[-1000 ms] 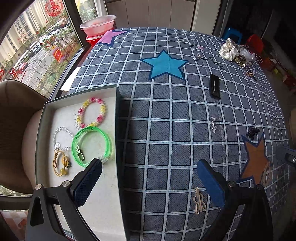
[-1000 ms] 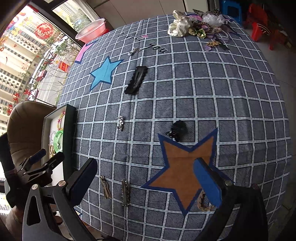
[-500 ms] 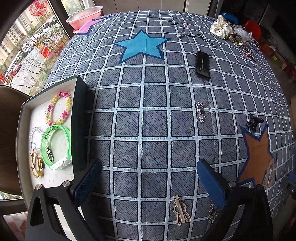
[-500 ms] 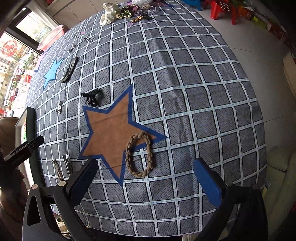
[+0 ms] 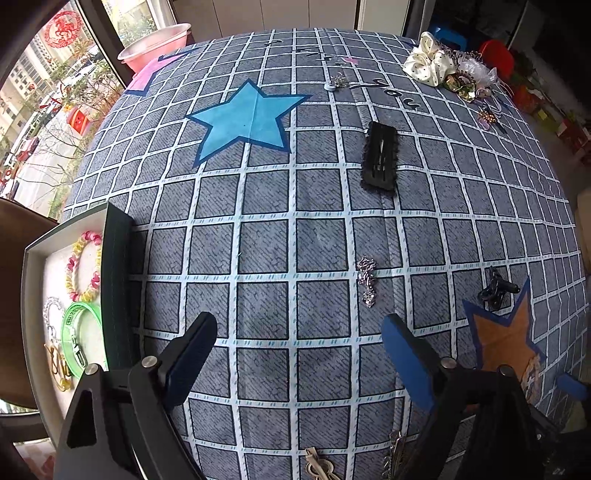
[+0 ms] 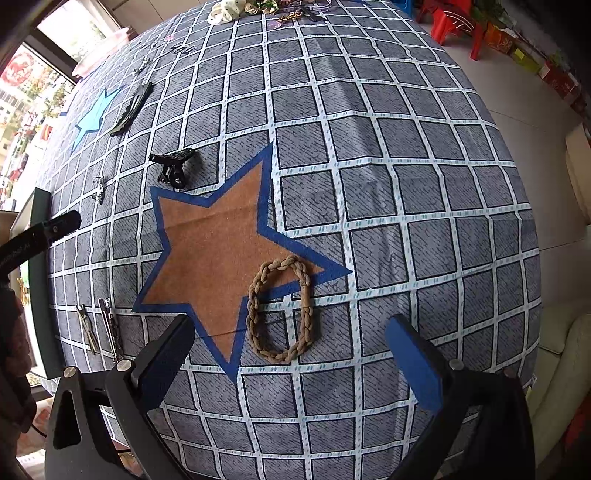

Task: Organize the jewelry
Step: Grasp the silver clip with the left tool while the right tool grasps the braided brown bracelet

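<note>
Above the braided bracelet (image 6: 282,308) now, right tool (image 6: 290,354) apart; left tool (image 5: 299,354) apart, narrowing, empty.

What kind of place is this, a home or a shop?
Probably a home: a table under a star-patterned checked cloth beside a high-rise window, with plastic stools on the tiled floor and a pink basin.
</note>
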### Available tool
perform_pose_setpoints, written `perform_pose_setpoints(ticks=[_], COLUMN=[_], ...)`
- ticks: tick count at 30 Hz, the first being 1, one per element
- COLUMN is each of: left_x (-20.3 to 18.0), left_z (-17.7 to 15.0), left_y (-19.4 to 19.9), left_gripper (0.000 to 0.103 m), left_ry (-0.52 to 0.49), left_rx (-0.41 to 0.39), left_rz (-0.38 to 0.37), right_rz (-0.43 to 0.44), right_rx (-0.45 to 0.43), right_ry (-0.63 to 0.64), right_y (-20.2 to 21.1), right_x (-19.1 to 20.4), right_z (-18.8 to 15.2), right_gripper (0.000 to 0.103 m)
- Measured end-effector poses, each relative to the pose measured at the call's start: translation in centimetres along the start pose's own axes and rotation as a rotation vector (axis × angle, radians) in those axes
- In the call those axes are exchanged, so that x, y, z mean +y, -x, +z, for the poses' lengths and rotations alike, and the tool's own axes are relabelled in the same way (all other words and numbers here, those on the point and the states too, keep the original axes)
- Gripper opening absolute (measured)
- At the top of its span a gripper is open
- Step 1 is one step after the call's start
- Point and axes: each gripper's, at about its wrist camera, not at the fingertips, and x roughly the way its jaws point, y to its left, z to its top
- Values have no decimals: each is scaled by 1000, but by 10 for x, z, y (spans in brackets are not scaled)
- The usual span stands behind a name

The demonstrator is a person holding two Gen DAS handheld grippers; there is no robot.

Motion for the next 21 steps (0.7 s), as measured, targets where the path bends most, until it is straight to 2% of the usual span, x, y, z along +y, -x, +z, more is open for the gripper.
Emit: perform_pose_setpoints(ticks=[3,5,8,10,12,18,21], left_x=[-13,-19,-27,-32,-36,-43,-46], left_z=[15,18,24,24,24,28,32], left_y=[-10,-14,-23,-25,-24,-23,-25], left_gripper=[95,82,79,70,70,48,28], left_ry=[-6,-15,-24,-35,-42,-69,-87], left_rx=[9,10,29,26,23,16,18], left_rz=[-9,-12,-26,-31,-36,-57,-68], right_rz=[-18,-24,-31,-33,-35,-77,-96], right_rx=[1,4,8,10,13,14,-4], right_ry=[11,10,6,8,16,69,102], right_y=[-2,-5,-11,-15,-14,-22,-22], right_x=[2,2,1,-1,-6,2,9], right_z=[0,3,7,8,10,9,5], right_gripper=[103,103,103,103,103,95,86])
